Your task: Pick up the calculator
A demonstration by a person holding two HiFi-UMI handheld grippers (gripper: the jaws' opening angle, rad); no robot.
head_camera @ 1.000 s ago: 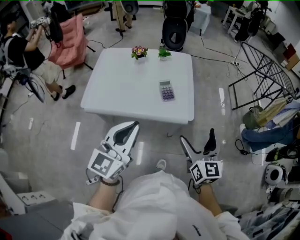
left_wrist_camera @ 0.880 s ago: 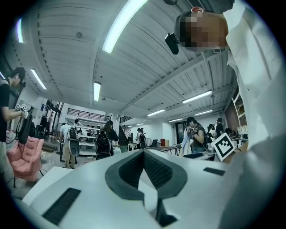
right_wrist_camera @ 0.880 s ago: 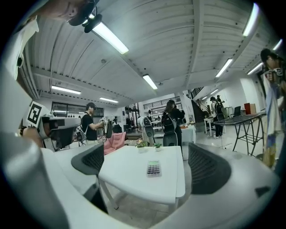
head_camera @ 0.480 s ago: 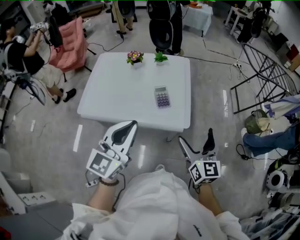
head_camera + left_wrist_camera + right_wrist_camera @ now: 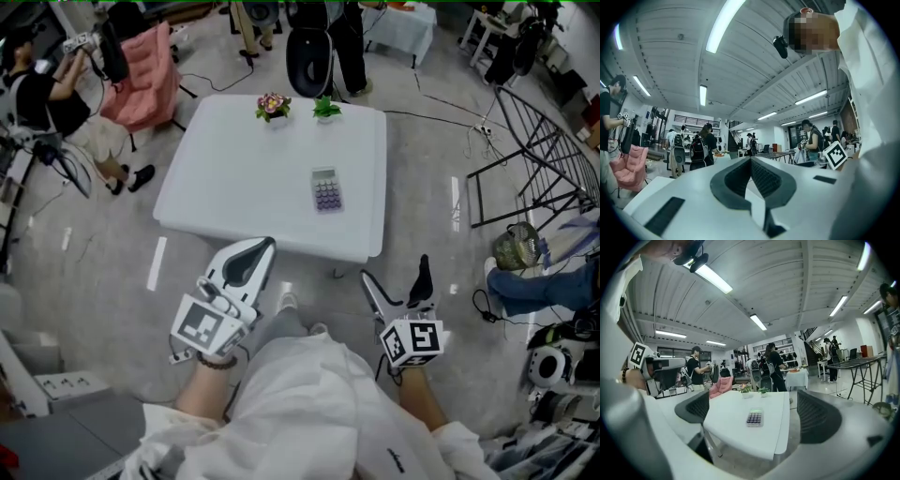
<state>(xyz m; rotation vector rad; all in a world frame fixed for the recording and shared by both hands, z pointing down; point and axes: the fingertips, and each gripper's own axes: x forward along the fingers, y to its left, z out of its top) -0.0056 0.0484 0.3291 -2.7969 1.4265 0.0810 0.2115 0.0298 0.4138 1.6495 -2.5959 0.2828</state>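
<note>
The calculator (image 5: 325, 188) is small and grey with purple keys. It lies flat on the right half of the white square table (image 5: 234, 197), well ahead of both grippers. My left gripper (image 5: 247, 265) hovers over the floor short of the table's near edge, jaws shut on nothing. The right gripper (image 5: 397, 279) is level with it on the right, open and empty. In the right gripper view the calculator (image 5: 754, 417) shows between the two dark pads (image 5: 695, 407), far off. In the left gripper view the pads (image 5: 761, 176) meet and the calculator is out of sight.
Two small potted plants (image 5: 273, 105) (image 5: 326, 108) stand at the table's far edge. A seated person and a pink chair (image 5: 141, 80) are at the left. People stand beyond the table (image 5: 319, 52). A black metal rack (image 5: 534, 141) and clutter fill the right side.
The table has shifted slightly in the head view, and a grey trouser leg with a shoe has come forward below me. Both grippers keep their pose and state.
</note>
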